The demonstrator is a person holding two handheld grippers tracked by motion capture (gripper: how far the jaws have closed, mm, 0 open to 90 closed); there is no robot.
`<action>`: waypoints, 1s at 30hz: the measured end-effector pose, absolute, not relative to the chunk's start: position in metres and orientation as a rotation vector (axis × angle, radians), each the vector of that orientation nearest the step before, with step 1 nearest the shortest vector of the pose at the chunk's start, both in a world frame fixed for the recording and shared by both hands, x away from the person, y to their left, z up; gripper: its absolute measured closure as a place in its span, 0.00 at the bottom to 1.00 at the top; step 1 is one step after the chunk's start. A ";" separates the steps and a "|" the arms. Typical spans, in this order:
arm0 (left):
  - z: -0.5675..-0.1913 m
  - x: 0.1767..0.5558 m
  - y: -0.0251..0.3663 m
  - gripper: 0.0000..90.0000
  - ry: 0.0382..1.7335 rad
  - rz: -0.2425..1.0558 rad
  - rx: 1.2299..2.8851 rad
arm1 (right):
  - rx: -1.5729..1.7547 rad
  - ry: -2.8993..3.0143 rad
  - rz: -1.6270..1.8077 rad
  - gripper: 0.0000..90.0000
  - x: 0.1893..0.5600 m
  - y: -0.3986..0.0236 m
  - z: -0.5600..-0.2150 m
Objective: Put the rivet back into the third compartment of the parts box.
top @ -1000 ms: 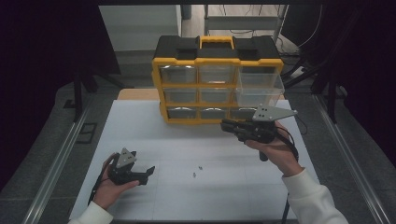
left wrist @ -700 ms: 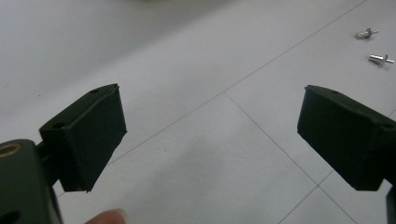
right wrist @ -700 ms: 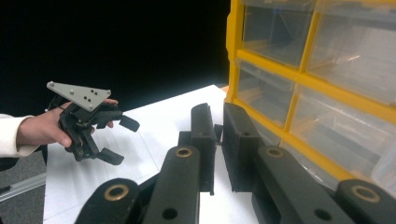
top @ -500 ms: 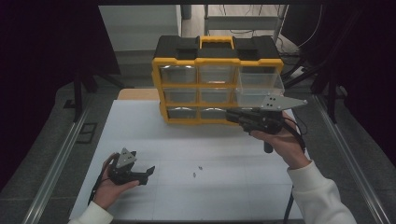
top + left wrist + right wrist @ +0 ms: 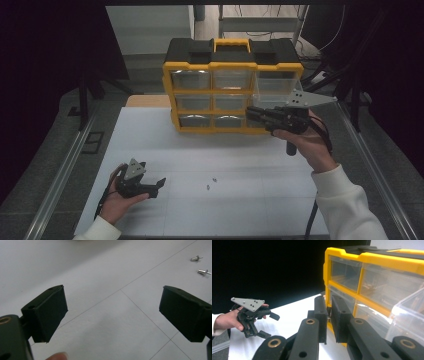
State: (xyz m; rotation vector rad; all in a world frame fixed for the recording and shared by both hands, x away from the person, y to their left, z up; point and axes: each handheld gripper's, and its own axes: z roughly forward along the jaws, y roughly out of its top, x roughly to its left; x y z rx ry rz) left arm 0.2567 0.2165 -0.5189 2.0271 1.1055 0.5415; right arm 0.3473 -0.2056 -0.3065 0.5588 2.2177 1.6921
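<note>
A yellow and black organizer (image 5: pixel 232 65) (image 5: pixel 342 255) with clear drawers stands at the back of the white table (image 5: pixel 250 210). Its top right drawer (image 5: pixel 277 85) (image 5: pixel 412 315) is pulled out. My right gripper (image 5: pixel 251 113) (image 5: pixel 327 300) hovers level in front of the organizer's right side, below that drawer. Its jaws are nearly together, and a small shiny metal piece (image 5: pixel 328 318) is pinched in the slit between them. My left gripper (image 5: pixel 156 187) (image 5: pixel 112 307) (image 5: pixel 269 325) rests low at the front left, open and with nothing in it. Two small metal pins (image 5: pixel 211 183) (image 5: pixel 196 258) lie on the table to its right.
Metal rails (image 5: pixel 60 175) run along both table sides. A brown board (image 5: pixel 147 101) lies behind the table's left corner. Cables trail from both grippers. Dark surroundings lie beyond the table.
My right gripper has risen and drifted slightly right, closer to the pulled-out drawer, with its jaws unchanged. My left gripper has stayed where it was.
</note>
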 end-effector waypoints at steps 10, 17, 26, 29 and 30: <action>-0.519 0.257 0.216 0.09 1.105 0.539 2.028 | 0.579 2.194 1.677 0.92 0.353 -0.212 -0.297; -0.519 0.257 0.216 0.09 1.106 0.539 2.030 | 0.594 2.168 1.674 0.92 0.356 -0.216 -0.289; -0.519 0.257 0.216 0.09 1.105 0.537 2.030 | 0.618 2.138 1.664 0.92 0.364 -0.222 -0.280; -0.519 0.257 0.216 0.09 1.105 0.538 2.029 | 0.627 2.134 1.661 0.92 0.367 -0.223 -0.278; -0.519 0.257 0.216 0.09 1.105 0.538 2.030 | 0.631 2.132 1.663 0.92 0.367 -0.224 -0.278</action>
